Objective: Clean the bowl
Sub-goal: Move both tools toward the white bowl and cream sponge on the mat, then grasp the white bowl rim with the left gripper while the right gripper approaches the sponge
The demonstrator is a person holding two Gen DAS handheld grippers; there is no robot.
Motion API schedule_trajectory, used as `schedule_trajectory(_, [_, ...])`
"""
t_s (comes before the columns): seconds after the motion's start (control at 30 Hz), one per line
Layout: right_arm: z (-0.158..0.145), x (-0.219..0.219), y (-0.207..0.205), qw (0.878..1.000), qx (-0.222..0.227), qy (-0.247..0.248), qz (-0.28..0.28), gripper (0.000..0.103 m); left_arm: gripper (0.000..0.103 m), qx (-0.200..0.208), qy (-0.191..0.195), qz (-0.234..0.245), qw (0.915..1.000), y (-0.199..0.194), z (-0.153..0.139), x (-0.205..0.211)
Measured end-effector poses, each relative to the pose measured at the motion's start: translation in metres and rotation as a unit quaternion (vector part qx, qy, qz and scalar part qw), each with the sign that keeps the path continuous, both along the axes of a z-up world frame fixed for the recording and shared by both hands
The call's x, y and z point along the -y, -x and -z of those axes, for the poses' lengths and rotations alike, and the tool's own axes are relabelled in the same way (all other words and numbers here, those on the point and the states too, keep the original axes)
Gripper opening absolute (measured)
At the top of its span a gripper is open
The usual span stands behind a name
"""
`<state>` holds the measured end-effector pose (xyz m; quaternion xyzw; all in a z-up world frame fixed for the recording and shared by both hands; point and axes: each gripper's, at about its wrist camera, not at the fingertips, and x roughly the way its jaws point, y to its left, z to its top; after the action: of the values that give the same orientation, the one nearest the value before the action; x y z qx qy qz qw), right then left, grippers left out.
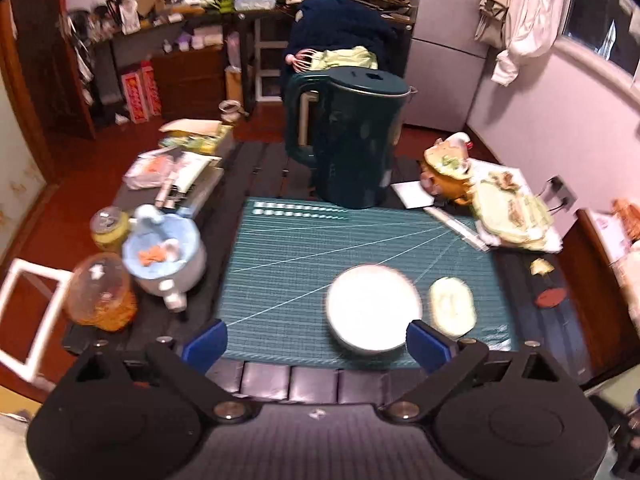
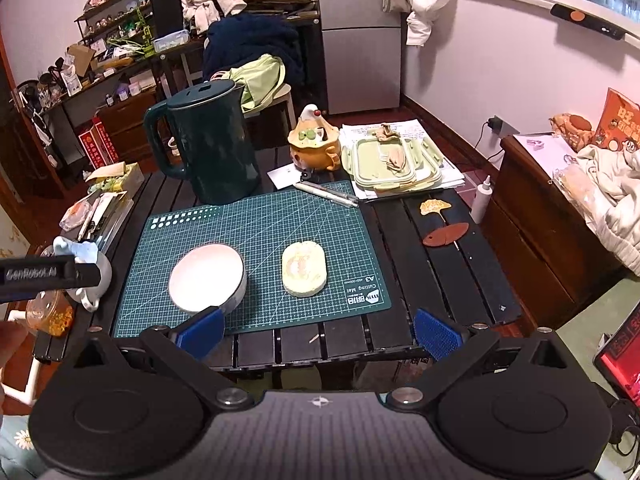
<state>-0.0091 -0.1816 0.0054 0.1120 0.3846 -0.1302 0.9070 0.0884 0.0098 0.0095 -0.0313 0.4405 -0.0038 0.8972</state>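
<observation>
Bowl: a white bowl [image 2: 207, 278] is seen upright on the green cutting mat [image 2: 256, 224], toward its near left part; the inside reads plain white, and no dirt or wetness can be made out.
Sponge: a pale oval sponge [image 2: 303, 268] is laid flat on the mat just right of the bowl, apart from it.
Desk: the dark slatted desk [image 2: 440, 264] also carries a dark green kettle [image 2: 212, 148] at the far edge of the mat.
Left gripper: the left gripper [image 1: 318, 344] is held above the near edge of the desk, spread wide, nothing between its blue pads; the bowl lies just ahead, toward its right pad. The view is blurred.
Right gripper: the right gripper [image 2: 320, 332] is held off the near edge of the desk, likewise spread wide and empty, facing the mat.
Step in hand: not settled. Bowl and sponge lying side by side with both grippers empty would suit a wipe yet to come or one already finished.
Next move: none can be prescribed on this evidence.
</observation>
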Motion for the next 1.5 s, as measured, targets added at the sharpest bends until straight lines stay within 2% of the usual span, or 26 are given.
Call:
schedule_trajectory(0.03, [0.000,0.002,-0.001,1.000,0.001,-0.001,0.000,0.102,0.097,0.006,-0.006,0.013,0.9999,-0.008,0.001,0.003])
schedule_trajectory(0.33, [0.003,0.018,-0.014,1.000,0.005,-0.008,0.004,0.102,0.096,-0.046,0.048,0.027,0.9974,-0.066,0.025,0.007])
schedule_trajectory(0.43, [0.005,0.023,-0.020,1.000,0.010,-0.008,0.003,0.102,0.097,-0.040,0.066,0.019,0.9969,-0.081,0.035,0.004])
schedule_trajectory(0.5, [0.007,0.027,-0.026,1.000,0.007,-0.006,0.002,0.102,0.097,-0.032,0.046,-0.017,0.9983,-0.086,0.048,0.003])
schedule_trajectory(0.57, [0.010,0.030,-0.032,1.000,0.006,-0.002,0.004,0.102,0.096,-0.038,0.017,-0.011,0.9991,-0.093,0.060,0.007])
schedule_trajectory(0.67, [0.016,0.032,-0.042,1.000,0.003,0.010,0.000,0.102,0.096,-0.049,0.014,0.042,0.9978,-0.104,0.077,0.009])
schedule_trajectory(0.77, [0.024,0.034,-0.054,1.000,-0.002,0.006,-0.027,0.102,0.096,-0.061,0.012,0.016,0.9979,-0.113,0.099,0.005])
schedule_trajectory(0.87, [0.030,0.038,-0.060,0.999,0.006,-0.028,-0.038,0.102,0.096,-0.066,-0.022,0.016,0.9974,-0.119,0.116,0.006])
schedule_trajectory(0.93, [0.033,0.037,-0.062,0.999,0.016,-0.028,-0.040,0.102,0.096,-0.069,-0.027,0.021,0.9971,-0.120,0.125,0.005])
schedule_trajectory(1.0, [0.035,0.033,-0.064,0.999,0.025,-0.008,-0.045,0.102,0.095,-0.072,-0.016,0.028,0.9969,-0.122,0.134,0.003])
schedule_trajectory(1.07, [0.038,0.026,-0.070,0.998,0.022,0.014,-0.053,0.102,0.095,-0.062,0.017,0.041,0.9971,-0.120,0.138,-0.002])
schedule_trajectory(1.13, [0.040,0.024,-0.075,0.998,0.025,0.013,-0.059,0.102,0.096,-0.059,0.053,0.050,0.9955,-0.119,0.140,-0.008])
schedule_trajectory(1.2, [0.041,0.025,-0.079,0.998,0.027,0.000,-0.055,0.102,0.096,-0.079,0.105,0.026,0.9910,-0.122,0.148,-0.022])
schedule_trajectory(1.23, [0.042,0.026,-0.081,0.998,0.027,-0.009,-0.052,0.102,0.095,-0.091,0.106,0.011,0.9901,-0.124,0.152,-0.025])
schedule_trajectory(1.27, [0.044,0.026,-0.085,0.998,0.026,-0.016,-0.047,0.102,0.093,-0.096,0.089,0.000,0.9913,-0.125,0.155,-0.025])
schedule_trajectory(1.3, [0.045,0.025,-0.089,0.999,0.024,-0.014,-0.045,0.102,0.087,-0.094,0.066,0.003,0.9934,-0.125,0.157,-0.023])
schedule_trajectory(1.37, [0.046,0.022,-0.095,0.998,0.019,-0.002,-0.056,0.102,0.084,-0.086,0.028,0.023,0.9956,-0.124,0.160,-0.016])
schedule_trajectory(1.43, [0.049,0.021,-0.102,0.997,0.009,-0.003,-0.079,0.102,0.081,-0.090,0.023,0.028,0.9952,-0.124,0.166,-0.014])
schedule_trajectory(1.5, [0.051,0.025,-0.107,0.995,0.003,-0.037,-0.087,0.102,0.073,-0.097,0.031,0.027,0.9944,-0.126,0.170,-0.015])
